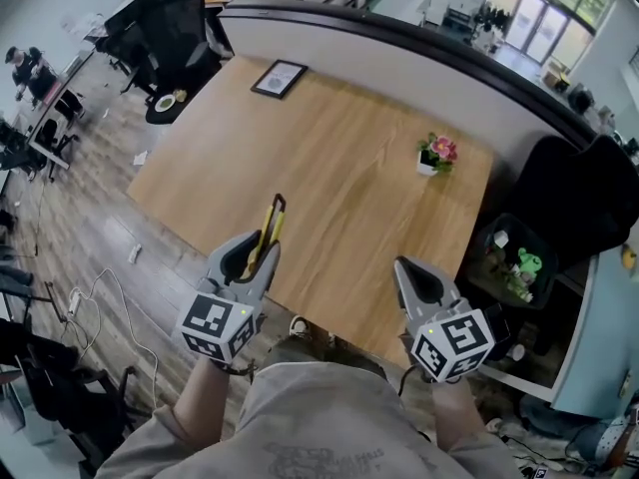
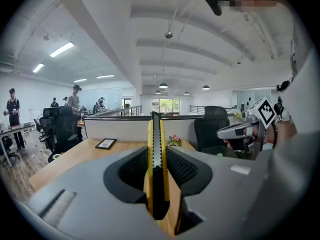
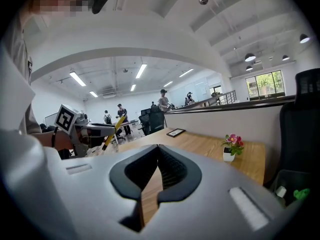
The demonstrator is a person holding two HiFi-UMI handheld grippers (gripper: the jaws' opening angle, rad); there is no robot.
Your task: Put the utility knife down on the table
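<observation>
Clamped tight in the left gripper (image 1: 258, 255): the utility knife (image 2: 155, 154), yellow and black, pointing forward past the jaw tips. Held in the air over the near edge of the table (image 1: 339, 183), not yet laid on the wood. Probably kept so to aim the blade end away from the body (a judgement only) before lowering. Right gripper (image 3: 159, 150) pressed closed on nothing, well apart from the knife, seemingly just out of the way. No brand readable on the knife; only square markers on the cubes; framed picture (image 1: 279, 78) too small to read.
</observation>
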